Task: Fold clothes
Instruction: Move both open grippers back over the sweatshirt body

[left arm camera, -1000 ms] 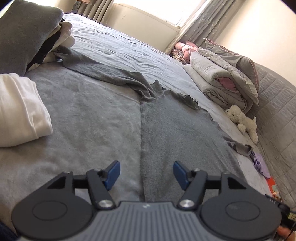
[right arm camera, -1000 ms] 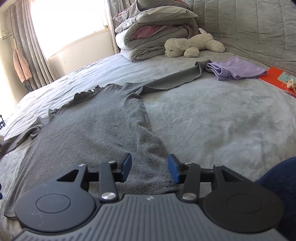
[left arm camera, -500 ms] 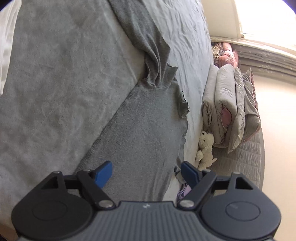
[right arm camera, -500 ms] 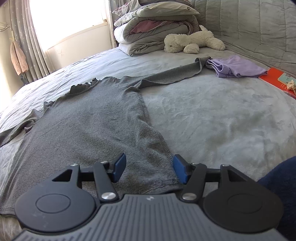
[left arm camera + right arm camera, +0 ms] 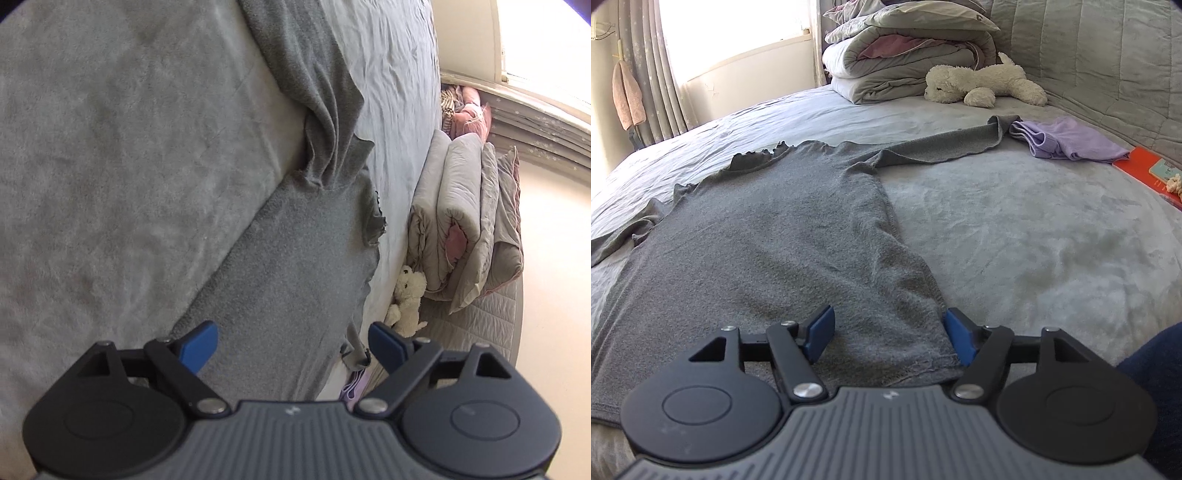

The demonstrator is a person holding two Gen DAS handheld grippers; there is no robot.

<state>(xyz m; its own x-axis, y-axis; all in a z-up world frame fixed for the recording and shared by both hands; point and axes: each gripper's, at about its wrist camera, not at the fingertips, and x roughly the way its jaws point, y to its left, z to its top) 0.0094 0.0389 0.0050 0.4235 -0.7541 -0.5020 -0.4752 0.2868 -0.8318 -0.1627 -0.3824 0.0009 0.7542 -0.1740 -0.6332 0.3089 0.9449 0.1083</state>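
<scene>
Left gripper [image 5: 291, 343]: jaws spread wide, holding nothing, poised over the body of the grey top [image 5: 291, 266]; the bunched left sleeve [image 5: 317, 110] runs on ahead of the jaws.

Right gripper [image 5: 888, 334]: jaws likewise released, straddling the top's hem corner [image 5: 942, 354]; the right sleeve [image 5: 945, 147] stretches far ahead and to the right.

Garment lies spread flat and face-down or face-up, which cannot be told, on the bed [image 5: 1015, 236]. Judged light, limp, thin knit with a frilled neckline [image 5: 764, 155]; likely to sag and crease when lifted. Hem corners and shoulder seams appear the soundest holds.

The bed cover is plush and probably grippy. Beyond the jaws: lilac cloth [image 5: 1067, 142], plush toy [image 5: 982, 83], stacked quilts [image 5: 905, 51], window [image 5: 735, 33].
</scene>
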